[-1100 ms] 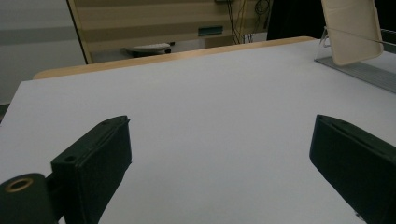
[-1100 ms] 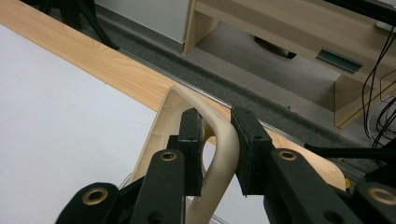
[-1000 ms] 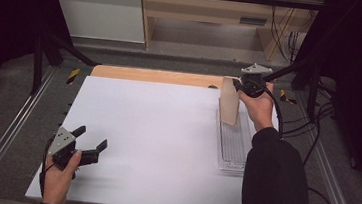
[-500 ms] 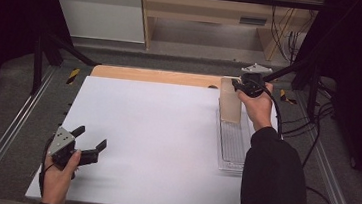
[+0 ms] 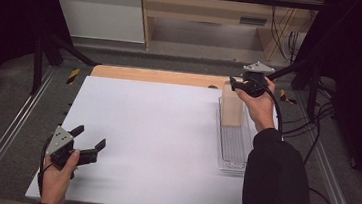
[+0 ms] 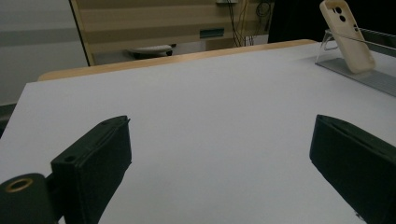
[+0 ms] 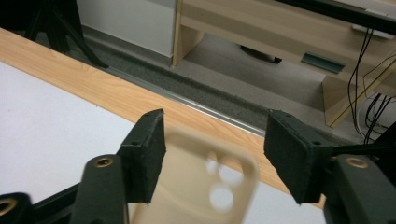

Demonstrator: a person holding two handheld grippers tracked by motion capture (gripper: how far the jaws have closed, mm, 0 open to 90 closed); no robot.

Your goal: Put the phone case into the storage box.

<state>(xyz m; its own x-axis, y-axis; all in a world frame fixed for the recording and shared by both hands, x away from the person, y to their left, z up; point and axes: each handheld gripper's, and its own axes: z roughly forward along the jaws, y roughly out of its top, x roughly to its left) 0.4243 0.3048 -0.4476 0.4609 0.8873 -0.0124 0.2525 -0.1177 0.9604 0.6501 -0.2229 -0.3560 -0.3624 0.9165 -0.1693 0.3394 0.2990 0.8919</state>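
Note:
A cream phone case [image 5: 231, 109] [image 6: 348, 37] stands leaning at the far end of a clear plastic rack [image 5: 235, 147] [image 6: 364, 77] on the right of the white mat. My right gripper [image 5: 238, 85] [image 7: 215, 123] hovers over the case's top. Its jaws have just been opening. In the right gripper view the case [image 7: 201, 186] sits between them with its camera holes showing, and the pads stand clear of its edges. My left gripper [image 5: 90, 137] [image 6: 222, 126] rests low at the mat's near left, open, with nothing between its jaws.
The white mat [image 5: 156, 130] covers a wooden table whose far edge [image 5: 161, 76] shows. Metal rails [image 5: 10, 131] run along both sides. Cables [image 5: 328, 116] lie to the right, and a wooden shelf unit [image 5: 217, 15] stands behind the table.
The right gripper's jaws have spread apart and let go of the phone case, which stays leaning in the rack. The left gripper has kept still.

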